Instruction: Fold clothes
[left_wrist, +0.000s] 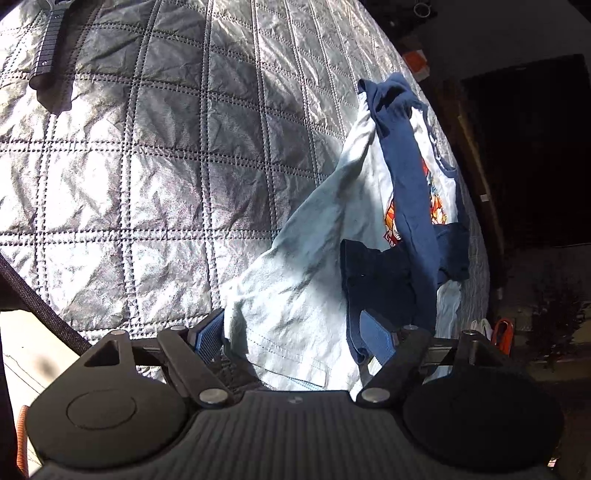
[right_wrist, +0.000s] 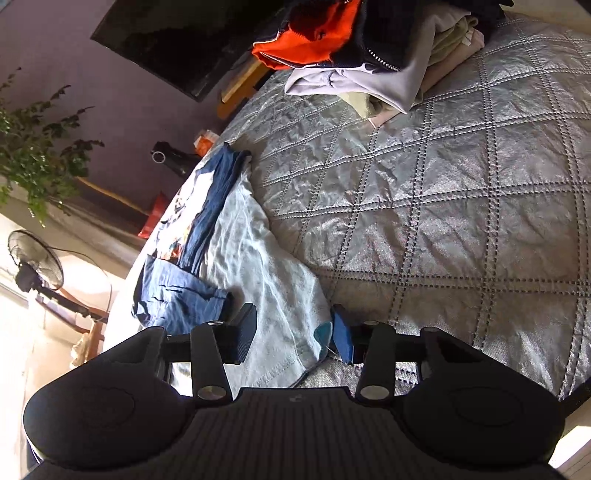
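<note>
Left wrist view: the left tool (left_wrist: 297, 338) sits at the bottom of the frame with its jaws partly apart and the pale hem of the shirt (left_wrist: 295, 266) lying between them. The blue pads (left_wrist: 210, 332) flank the cloth, but I cannot tell whether they press on it. The shirt runs from the tool up toward the right of the frame, white body with blue sleeves and a bright print, one sleeve laid back over the chest as if a fold were under way.

In the right wrist view, the right tool (right_wrist: 293, 338) straddles the hem's other corner at lower centre, jaws half apart, the right pad beside the cloth's edge rather than on it. I judge both tools are placed at the bottom corners to lift the hem and carry it toward the collar.

The surface is a bed (right_wrist: 461, 221) under a silvery quilted cover, creased and sunlit. A pile (right_wrist: 369, 55) of clothes, orange and grey among them, waits at the top. Beyond the bed stand a fan (right_wrist: 35, 266) and a plant (right_wrist: 37, 155) at left.
</note>
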